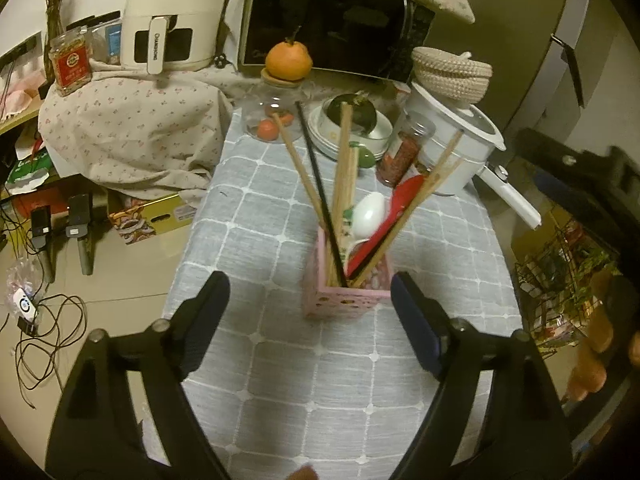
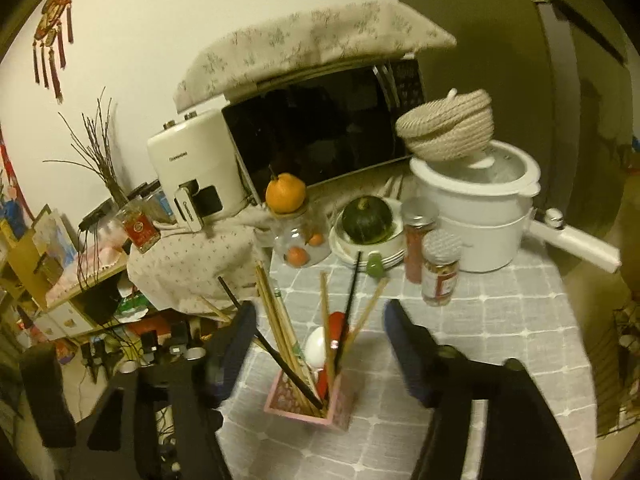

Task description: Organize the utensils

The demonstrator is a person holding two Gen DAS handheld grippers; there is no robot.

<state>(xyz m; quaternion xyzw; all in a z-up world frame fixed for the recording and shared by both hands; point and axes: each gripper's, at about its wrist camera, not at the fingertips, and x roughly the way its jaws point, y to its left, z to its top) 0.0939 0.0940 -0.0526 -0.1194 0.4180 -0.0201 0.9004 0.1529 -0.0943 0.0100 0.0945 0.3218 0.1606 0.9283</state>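
Note:
A pink square utensil holder (image 1: 340,300) stands on the grey checked tablecloth (image 1: 280,380). In it are several wooden chopsticks (image 1: 345,160), a black chopstick (image 1: 316,176), a white spoon (image 1: 370,212) and a red spoon (image 1: 400,200). My left gripper (image 1: 310,300) is open, with the holder just ahead, between its fingertips and clear of both. In the right wrist view the same holder (image 2: 340,412) sits below my right gripper (image 2: 320,328). That gripper is open, and the chopsticks (image 2: 276,320) and white spoon (image 2: 316,346) rise between its fingers. Neither gripper holds anything.
Behind the holder stand a glass jar (image 1: 276,116) topped by an orange (image 1: 289,60), a green squash in stacked bowls (image 1: 352,114), spice jars (image 2: 440,268), a white pot (image 2: 476,216) bearing a woven basket (image 2: 448,124), a microwave (image 1: 332,20) and an air fryer (image 1: 172,12). The table's left edge drops to a cluttered floor.

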